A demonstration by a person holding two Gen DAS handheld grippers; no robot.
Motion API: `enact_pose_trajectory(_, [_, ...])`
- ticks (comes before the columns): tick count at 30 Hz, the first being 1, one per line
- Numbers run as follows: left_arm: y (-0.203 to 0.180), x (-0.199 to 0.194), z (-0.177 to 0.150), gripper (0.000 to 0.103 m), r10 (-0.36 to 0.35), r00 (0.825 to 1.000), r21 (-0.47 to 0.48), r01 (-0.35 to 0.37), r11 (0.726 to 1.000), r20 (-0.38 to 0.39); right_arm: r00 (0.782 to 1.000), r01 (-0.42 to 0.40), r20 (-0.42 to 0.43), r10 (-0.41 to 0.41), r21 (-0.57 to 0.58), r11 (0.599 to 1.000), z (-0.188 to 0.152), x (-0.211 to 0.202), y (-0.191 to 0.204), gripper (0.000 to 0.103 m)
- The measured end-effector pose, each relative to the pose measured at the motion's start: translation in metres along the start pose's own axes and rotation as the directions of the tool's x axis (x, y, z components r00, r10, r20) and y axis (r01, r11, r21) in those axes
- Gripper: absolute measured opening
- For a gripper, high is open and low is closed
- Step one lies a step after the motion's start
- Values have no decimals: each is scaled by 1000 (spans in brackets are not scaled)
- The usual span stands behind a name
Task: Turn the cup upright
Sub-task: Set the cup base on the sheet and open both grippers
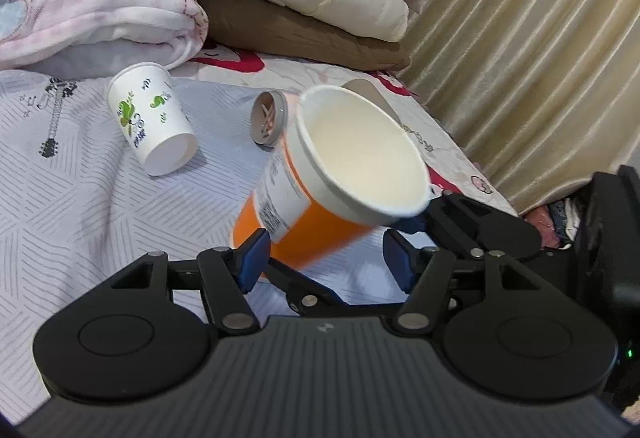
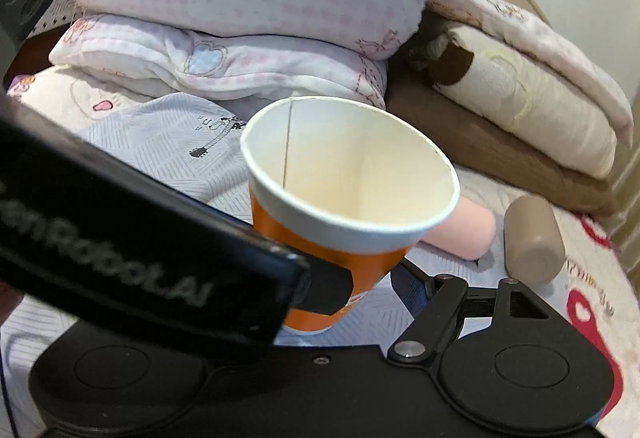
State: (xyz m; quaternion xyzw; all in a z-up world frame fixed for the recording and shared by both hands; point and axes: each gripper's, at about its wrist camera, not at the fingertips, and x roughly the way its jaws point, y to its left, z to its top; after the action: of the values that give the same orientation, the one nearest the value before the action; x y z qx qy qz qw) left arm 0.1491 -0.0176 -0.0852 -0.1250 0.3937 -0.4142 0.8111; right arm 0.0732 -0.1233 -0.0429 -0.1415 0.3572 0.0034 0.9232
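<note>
Left gripper [image 1: 326, 258]: jaws spread wide, blue pads either side of the orange cup's [image 1: 304, 206] base; contact unclear. Cup sits just beyond the pads, mouth up, tilted toward the right, blurred.

Right gripper [image 2: 360, 278]: closed on the orange cup [image 2: 352, 198] low on its wall; one finger [image 2: 328, 294] presses the orange side, the other sits behind the cup's right edge. The left gripper's body crosses in front, left of the cup.

Relative to the cup: white cup [image 1: 150, 118] with green print lies on its side, left and farther back on the bedsheet [image 1: 80, 206]; small grey jar [image 1: 269, 118] just behind it. Pink roll [image 2: 468, 234] and tan bottle [image 2: 534, 238] lie to its right. Folded blankets [image 2: 248, 14] are stacked behind.
</note>
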Motion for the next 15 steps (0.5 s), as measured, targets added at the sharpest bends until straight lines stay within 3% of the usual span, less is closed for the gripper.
enact_pose_trajectory(5, [0,-2,-1,63,11,1000,-5,-11,1000,3,1000,-19,-13,19,23,1000,0,-2,-2,80])
enact_pose_trajectory(9, [6,0,-2,64,28,999,-80,-30,996,-27,999,-26,-19,27,45,999,1,0,-6,79])
enact_pose_trajectory(15, [-5,-10,-3,68,55,998,-85,-59,995,-37,998,-61,-17,62,85,995,-4,-23,-3,80])
